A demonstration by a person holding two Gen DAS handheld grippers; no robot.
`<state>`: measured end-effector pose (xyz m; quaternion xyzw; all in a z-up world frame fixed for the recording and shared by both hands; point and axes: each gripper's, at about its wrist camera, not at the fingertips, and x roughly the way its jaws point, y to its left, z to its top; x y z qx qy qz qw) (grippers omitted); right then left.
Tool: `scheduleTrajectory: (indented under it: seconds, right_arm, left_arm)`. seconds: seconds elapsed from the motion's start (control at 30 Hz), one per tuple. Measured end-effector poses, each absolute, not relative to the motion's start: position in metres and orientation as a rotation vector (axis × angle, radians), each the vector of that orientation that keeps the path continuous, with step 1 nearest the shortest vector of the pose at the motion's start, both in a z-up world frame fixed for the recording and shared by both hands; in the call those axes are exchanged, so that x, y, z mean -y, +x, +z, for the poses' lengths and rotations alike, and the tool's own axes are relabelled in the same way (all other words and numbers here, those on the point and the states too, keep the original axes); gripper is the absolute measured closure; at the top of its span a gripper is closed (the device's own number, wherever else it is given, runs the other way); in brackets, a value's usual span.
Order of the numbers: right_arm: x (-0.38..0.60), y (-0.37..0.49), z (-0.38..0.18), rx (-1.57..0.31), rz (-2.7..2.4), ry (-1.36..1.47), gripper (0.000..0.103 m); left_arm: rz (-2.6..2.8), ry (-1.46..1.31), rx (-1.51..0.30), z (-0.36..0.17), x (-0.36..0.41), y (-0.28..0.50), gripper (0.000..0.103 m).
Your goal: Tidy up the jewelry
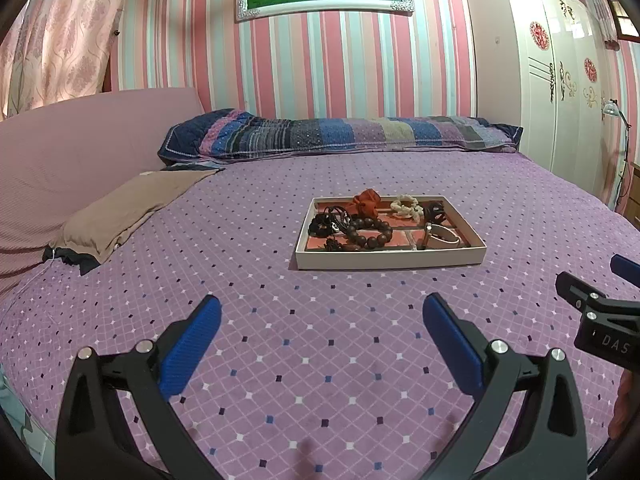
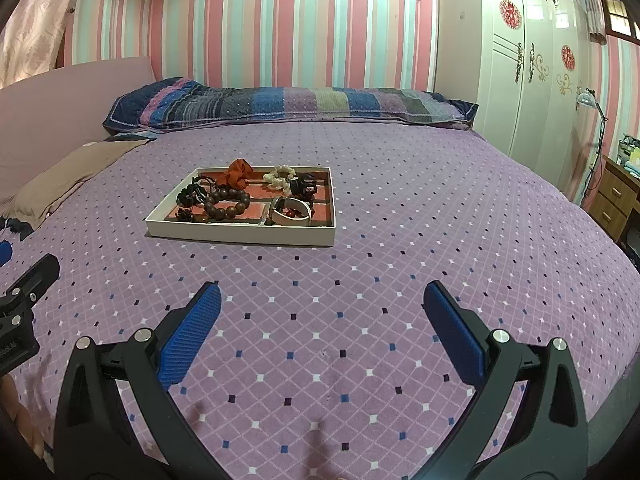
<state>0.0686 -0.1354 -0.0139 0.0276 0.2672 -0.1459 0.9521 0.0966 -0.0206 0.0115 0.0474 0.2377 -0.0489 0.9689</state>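
Left wrist view: jewelry tray (image 1: 390, 258) lay ahead, slightly right of the left gripper (image 1: 322, 312). Right gripper (image 2: 322, 304) saw it ahead-left. Both grippers were spread wide, empty, about equally distant.

You can read "DAS" in white on the black body of your right gripper (image 1: 604, 344); your left gripper (image 2: 16, 344) bears a cropped mark, possibly "obotAI". Nothing else is legible.

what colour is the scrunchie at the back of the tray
Orange-red scrunchie, at the tray's back edge; clearest in the right wrist view.
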Motion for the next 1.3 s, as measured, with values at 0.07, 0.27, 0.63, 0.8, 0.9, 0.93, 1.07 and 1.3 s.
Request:
scheduleTrajectory:
  seconds: [0.07,0.27,0.63,0.8,0.9,0.93,1.07,1.3]
  right_arm:
    - [0.1354,0.0685,-0.0141,-0.543,-0.298,0.057,0.004]
    - [0.1357,0.0687,-0.0143,-0.543,-0.300,0.056,0.004]
    - [0.1367,0.0688,-0.0149,-0.545,-0.302,0.055,0.004]
    - [0.1375,0.0684,-0.0140,-0.543,-0.303,0.055,0.004]
    - [0.1376,0.0697,-0.0136,-0.543,-0.306,0.053,0.004]
    - [0.1377,0.0697,-0.0135,-0.543,-0.306,0.053,0.004]
    - [0.1375,0.0706,-0.0134,-0.545,-0.305,0.052,0.004]
    - [0.1369,0.0718,-0.0136,-0.546,-0.306,0.052,0.004]
  left_arm:
    - [-0.100,0.096,-0.480,0.0115,0.0205,0.0964,0.005]
    - [-0.098,0.096,-0.480,0.0115,0.0205,0.0968,0.005]
    - [-0.096,0.091,-0.479,0.0123,0.0191,0.0970,0.005]
    - [-0.094,0.088,-0.479,0.0128,0.0184,0.0976,0.005]
    - [-0.094,0.089,-0.478,0.0130,0.0184,0.0979,0.005]
    - [-0.093,0.089,-0.477,0.0132,0.0185,0.0980,0.005]
    - [-0.095,0.086,-0.482,0.0127,0.0177,0.0987,0.005]
    - [-0.088,0.086,-0.475,0.0131,0.0158,0.0984,0.005]
